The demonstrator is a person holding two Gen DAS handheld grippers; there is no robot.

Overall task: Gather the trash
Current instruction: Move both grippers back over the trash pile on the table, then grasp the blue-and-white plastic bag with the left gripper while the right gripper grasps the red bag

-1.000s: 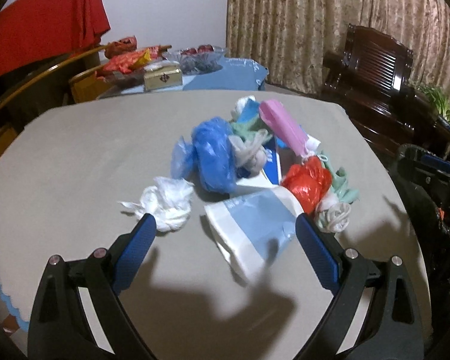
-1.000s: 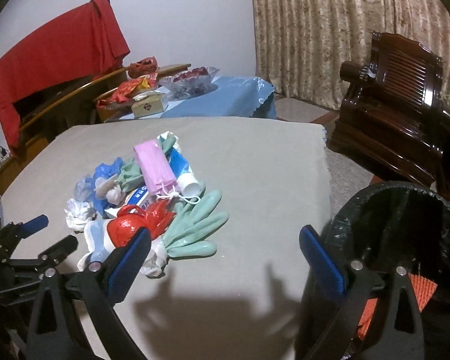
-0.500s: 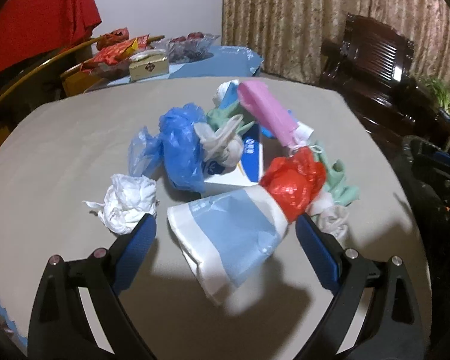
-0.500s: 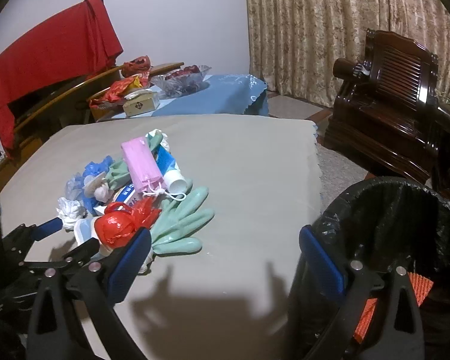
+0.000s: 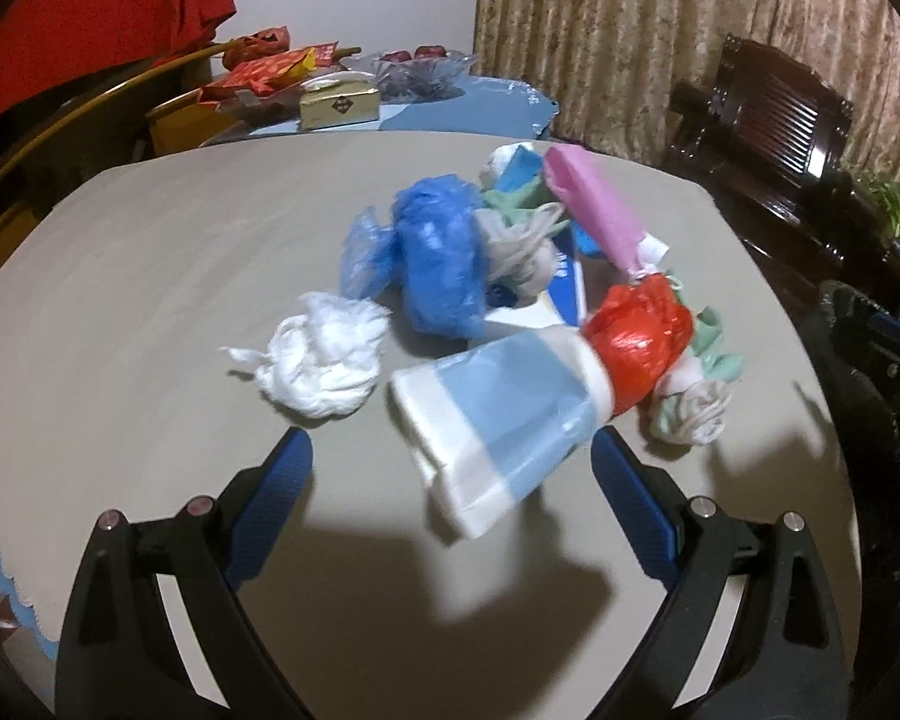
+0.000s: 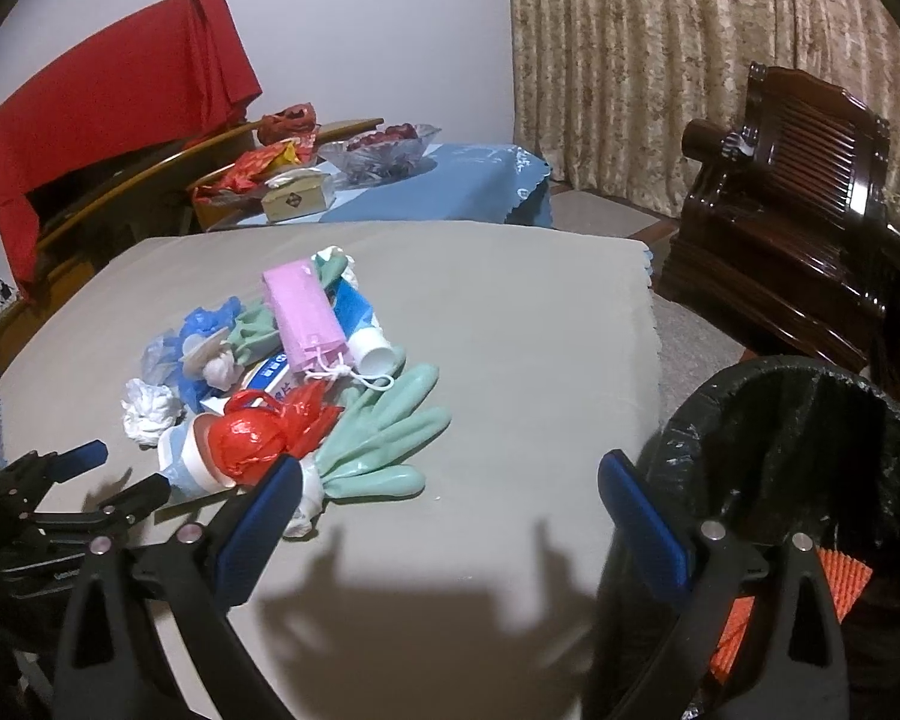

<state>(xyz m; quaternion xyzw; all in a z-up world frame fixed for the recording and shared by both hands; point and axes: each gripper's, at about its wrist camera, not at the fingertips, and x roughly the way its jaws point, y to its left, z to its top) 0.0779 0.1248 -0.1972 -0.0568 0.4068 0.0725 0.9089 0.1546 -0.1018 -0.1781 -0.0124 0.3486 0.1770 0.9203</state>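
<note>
A pile of trash lies on the grey table (image 5: pixel 150 252). It holds a blue-and-white paper cup (image 5: pixel 498 414) on its side, a red plastic bag (image 5: pixel 639 342), a white crumpled tissue (image 5: pixel 324 360), a blue plastic bag (image 5: pixel 438 258), a pink mask (image 5: pixel 594 210) and green rubber gloves (image 6: pixel 384 438). My left gripper (image 5: pixel 450 474) is open, just short of the cup, its fingers either side. My right gripper (image 6: pixel 450 492) is open and empty, above the table's edge beside the black-lined trash bin (image 6: pixel 810 450). The left gripper also shows in the right wrist view (image 6: pixel 90 474).
A second table with a blue cloth (image 6: pixel 450 180) holds a box, snack bags and a glass bowl behind. A dark wooden chair (image 6: pixel 810 210) stands at the right. A red cloth (image 6: pixel 120 96) hangs at the back left. An orange item (image 6: pixel 774 606) lies in the bin.
My left gripper has moved forward toward the pile, so the cup now sits close between its open fingers. The right gripper has shifted slightly toward the bin.
</note>
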